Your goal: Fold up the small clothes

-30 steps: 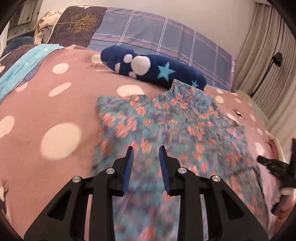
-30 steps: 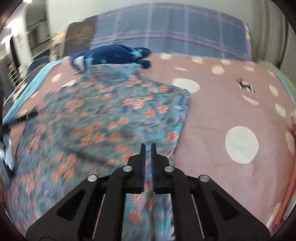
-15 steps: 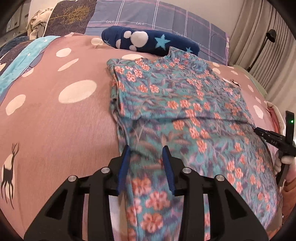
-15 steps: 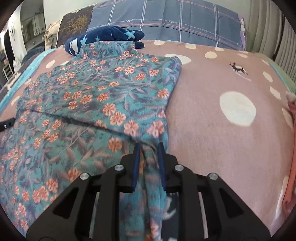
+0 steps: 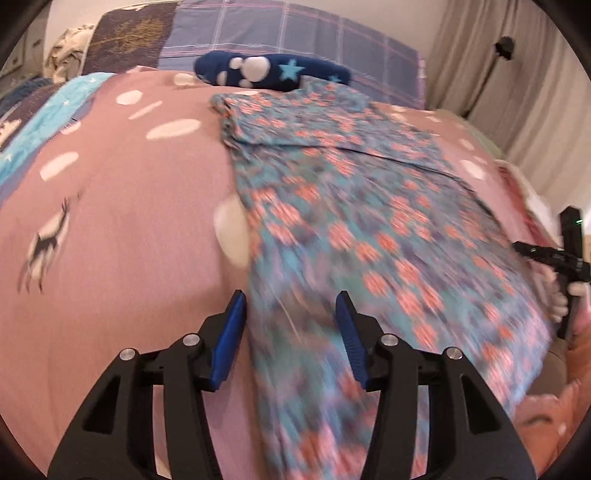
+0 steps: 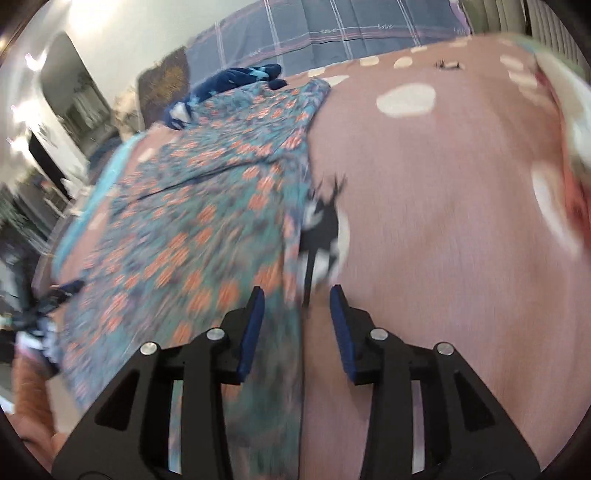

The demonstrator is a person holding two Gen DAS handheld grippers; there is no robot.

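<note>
A teal garment with orange flowers [image 5: 362, 206] lies spread flat on the pink spotted bedspread [image 5: 129, 221]; it also shows in the right wrist view [image 6: 207, 206]. My left gripper [image 5: 291, 314] is open, its jaws straddling the garment's near left edge. My right gripper [image 6: 295, 310] is open over the garment's near right edge, holding nothing. The right gripper also shows at the right of the left wrist view [image 5: 550, 254]. The near part of the cloth is blurred.
A navy plush toy with stars [image 5: 273, 70] lies at the garment's far end, before a plaid pillow [image 5: 295, 33]. A light-blue blanket [image 5: 40, 122] lies at the left. Curtains [image 5: 517, 74] hang at the right. Orange-pink cloth [image 5: 550, 413] sits at the near right.
Both grippers have opened wide and pulled back toward the near edge. The right gripper has let go of the garment's edge. The garment now lies stretched out flat.
</note>
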